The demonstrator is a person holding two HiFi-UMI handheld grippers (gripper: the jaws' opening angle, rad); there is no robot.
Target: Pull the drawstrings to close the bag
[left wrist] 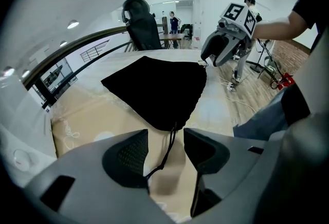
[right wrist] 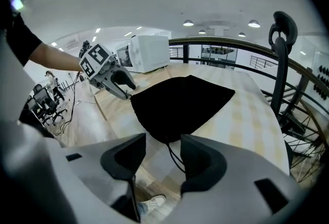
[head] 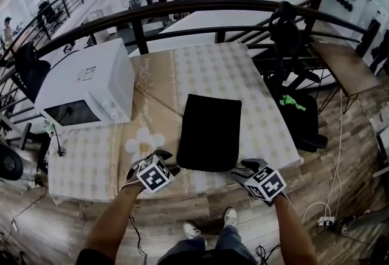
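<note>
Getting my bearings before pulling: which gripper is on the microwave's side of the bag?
The left gripper, at the black bag's near corner below the microwave; the right gripper sits at the other corner.

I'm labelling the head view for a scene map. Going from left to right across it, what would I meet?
In order: white microwave → left gripper → black drawstring bag → right gripper → wooden side table.
</note>
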